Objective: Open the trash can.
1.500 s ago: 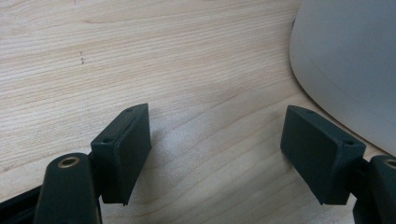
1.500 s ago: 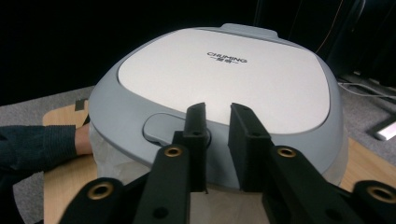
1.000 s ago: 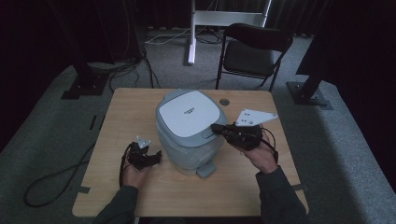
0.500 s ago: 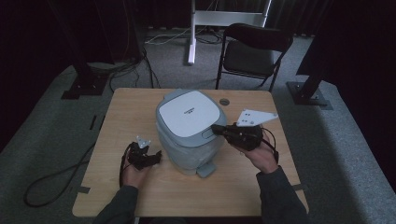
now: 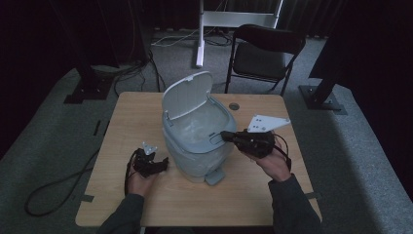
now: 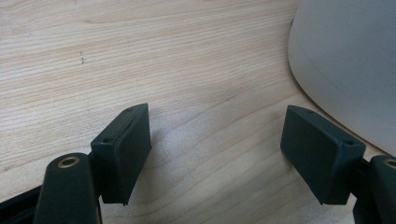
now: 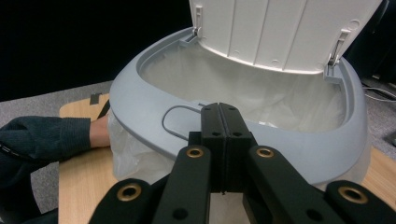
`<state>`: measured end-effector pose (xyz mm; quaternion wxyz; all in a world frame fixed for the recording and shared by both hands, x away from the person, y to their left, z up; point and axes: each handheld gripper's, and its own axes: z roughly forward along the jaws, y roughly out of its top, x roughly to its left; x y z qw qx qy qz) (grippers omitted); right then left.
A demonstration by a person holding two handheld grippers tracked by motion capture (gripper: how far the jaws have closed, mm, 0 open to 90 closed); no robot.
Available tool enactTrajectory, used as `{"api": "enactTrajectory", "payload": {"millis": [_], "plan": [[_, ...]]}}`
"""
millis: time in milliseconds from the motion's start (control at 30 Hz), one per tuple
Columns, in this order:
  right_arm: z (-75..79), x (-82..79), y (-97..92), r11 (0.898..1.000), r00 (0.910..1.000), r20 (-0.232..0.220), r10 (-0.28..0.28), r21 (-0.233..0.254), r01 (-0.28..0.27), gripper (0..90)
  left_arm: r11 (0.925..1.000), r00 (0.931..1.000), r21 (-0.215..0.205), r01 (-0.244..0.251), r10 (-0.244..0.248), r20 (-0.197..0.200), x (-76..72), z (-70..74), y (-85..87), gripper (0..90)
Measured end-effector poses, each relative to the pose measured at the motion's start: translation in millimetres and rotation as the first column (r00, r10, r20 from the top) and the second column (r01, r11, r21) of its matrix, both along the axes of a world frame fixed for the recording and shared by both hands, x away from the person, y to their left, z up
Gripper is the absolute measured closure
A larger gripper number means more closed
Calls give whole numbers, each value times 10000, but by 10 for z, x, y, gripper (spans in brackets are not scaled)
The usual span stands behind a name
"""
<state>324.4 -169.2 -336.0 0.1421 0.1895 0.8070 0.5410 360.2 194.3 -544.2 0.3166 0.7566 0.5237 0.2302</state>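
- A pale wooden table [image 5: 146, 200] stands mid-frame on grey carpet in a dark room; a folding chair [image 5: 265, 51] sits at upper right
- The grey bin [image 5: 195, 146] stands upright at the table's centre, long axis vertical; its lid [image 5: 187, 95] tilts toward the upper left
- The lid lay flat earlier and is now raised
- The right gripper [image 5: 225, 135], jaws pressed together, rests at the bin's rim; the left gripper [image 5: 163, 163], jaws spread, lies beside the bin at lower left

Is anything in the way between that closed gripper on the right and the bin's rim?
Nothing visible. The right gripper, jaws shut, already rests its tips against the trash bin at the grey rim, by the oval release button. The lid is up.
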Motion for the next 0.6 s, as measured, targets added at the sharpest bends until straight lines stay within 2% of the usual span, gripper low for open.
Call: {"api": "enactTrajectory", "payload": {"millis": [67, 300, 367, 600], "plan": [[0, 7, -8, 9998, 9999, -152, 78, 205, -74, 826, 10000, 10000, -17, -19, 19, 14, 1, -1, -2, 243], [-3, -3, -1, 9996, 9999, -96, -118, 258, 120, 755, 10000, 10000, 3, -3, 3, 4, 1, 0, 0, 243], [-6, -6, -3, 9993, 9996, -36, -272, 270, 273, 702, 10000, 10000, -13, -17, 17, 10, 1, 0, -2, 243], [-24, 33, -94, 9955, 9968, -196, -777, 530, 786, 648, 10000, 10000, -20, -23, 23, 7, 6, -1, -5, 243]]}}
